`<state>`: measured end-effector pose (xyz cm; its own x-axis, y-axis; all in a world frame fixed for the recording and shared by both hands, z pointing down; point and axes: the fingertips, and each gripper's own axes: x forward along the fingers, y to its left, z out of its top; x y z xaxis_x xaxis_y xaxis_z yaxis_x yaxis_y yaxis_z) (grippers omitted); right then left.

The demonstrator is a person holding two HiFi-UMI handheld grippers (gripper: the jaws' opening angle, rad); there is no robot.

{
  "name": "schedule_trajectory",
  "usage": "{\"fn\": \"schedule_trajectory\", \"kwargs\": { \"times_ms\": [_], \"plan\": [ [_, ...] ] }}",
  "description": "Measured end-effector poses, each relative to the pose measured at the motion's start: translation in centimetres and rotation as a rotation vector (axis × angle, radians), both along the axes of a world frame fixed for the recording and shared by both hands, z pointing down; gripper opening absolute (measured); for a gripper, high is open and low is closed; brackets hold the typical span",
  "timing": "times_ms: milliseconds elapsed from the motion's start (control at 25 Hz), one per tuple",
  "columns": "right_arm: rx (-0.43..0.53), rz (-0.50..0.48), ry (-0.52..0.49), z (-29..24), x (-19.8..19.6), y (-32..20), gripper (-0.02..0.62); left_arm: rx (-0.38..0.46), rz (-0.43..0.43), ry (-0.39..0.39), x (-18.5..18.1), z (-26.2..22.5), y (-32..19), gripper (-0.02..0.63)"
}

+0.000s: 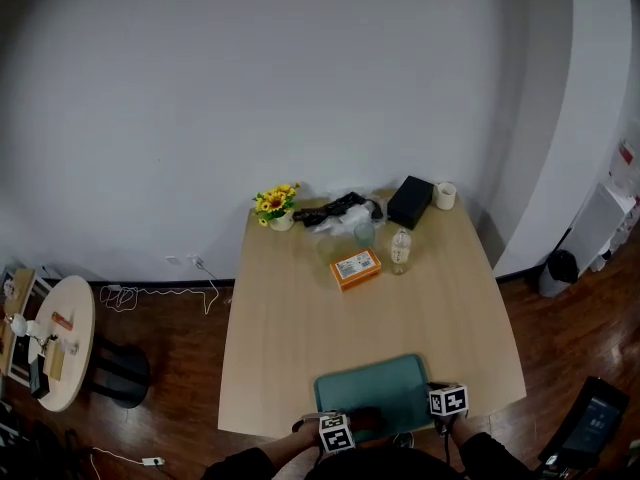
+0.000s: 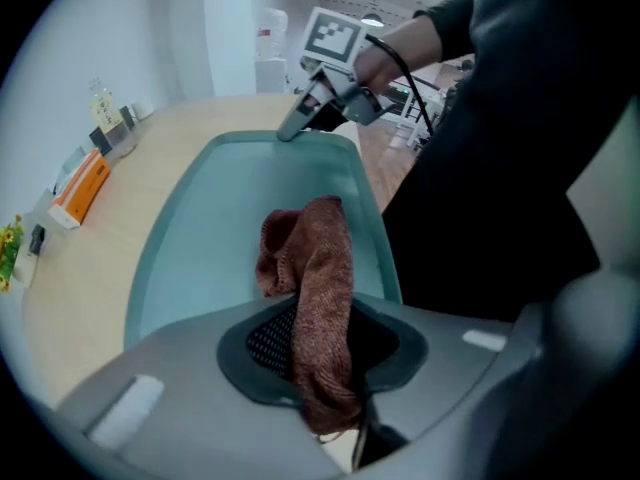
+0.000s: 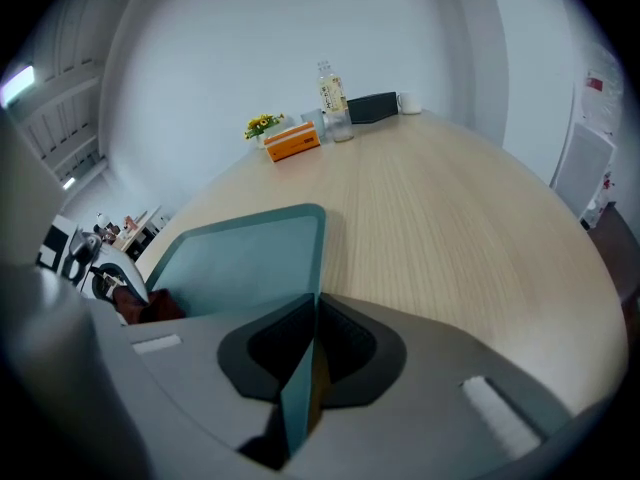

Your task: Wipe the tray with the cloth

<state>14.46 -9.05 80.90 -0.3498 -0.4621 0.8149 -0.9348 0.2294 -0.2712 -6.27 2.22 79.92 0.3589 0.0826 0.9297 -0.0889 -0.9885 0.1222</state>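
The teal tray (image 1: 375, 388) lies at the table's near edge, just in front of me. My left gripper (image 2: 320, 353) is shut on a brown cloth (image 2: 315, 268), which hangs bunched over the tray's (image 2: 225, 218) near end. My right gripper (image 3: 305, 353) is shut on the right rim of the tray (image 3: 240, 258), the thin edge standing between its pads. The left gripper view shows the right gripper (image 2: 300, 123) at the tray's far corner. From the right gripper view the cloth (image 3: 150, 306) sits at the tray's left side. In the head view both marker cubes show, left (image 1: 337, 433) and right (image 1: 448, 400).
At the table's far end stand an orange box (image 1: 356, 268), a clear bottle (image 1: 401, 252), a black box (image 1: 410, 202), a white cup (image 1: 445, 195), a sunflower pot (image 1: 277, 207) and a dark heap of cables (image 1: 340, 211). A round side table (image 1: 60, 340) stands at the left.
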Motion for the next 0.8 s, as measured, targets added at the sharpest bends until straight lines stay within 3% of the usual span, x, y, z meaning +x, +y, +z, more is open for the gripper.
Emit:
{"fn": "schedule_trajectory", "kwargs": {
  "times_ms": [200,400,560,680,800],
  "plan": [
    [0.000,-0.013,0.006,-0.2,-0.3,-0.7,0.014,-0.012,0.024,-0.004,0.0,0.0,-0.3,0.074],
    [0.006,-0.021,-0.014,-0.2,-0.5,-1.1,0.013,0.159,-0.041,-0.056,0.0,0.6,-11.8,0.074],
    [0.021,-0.019,-0.027,-0.2,-0.5,-1.6,0.015,0.156,-0.129,-0.078,1.0,-0.1,-18.7,0.074],
    [0.021,-0.005,-0.043,-0.2,-0.1,-1.6,0.017,0.168,-0.088,-0.096,2.2,0.0,-18.2,0.074],
    [0.020,0.002,-0.051,0.0,0.2,-1.3,0.017,0.159,-0.029,-0.077,3.7,0.5,-14.5,0.074]
  ]
}}
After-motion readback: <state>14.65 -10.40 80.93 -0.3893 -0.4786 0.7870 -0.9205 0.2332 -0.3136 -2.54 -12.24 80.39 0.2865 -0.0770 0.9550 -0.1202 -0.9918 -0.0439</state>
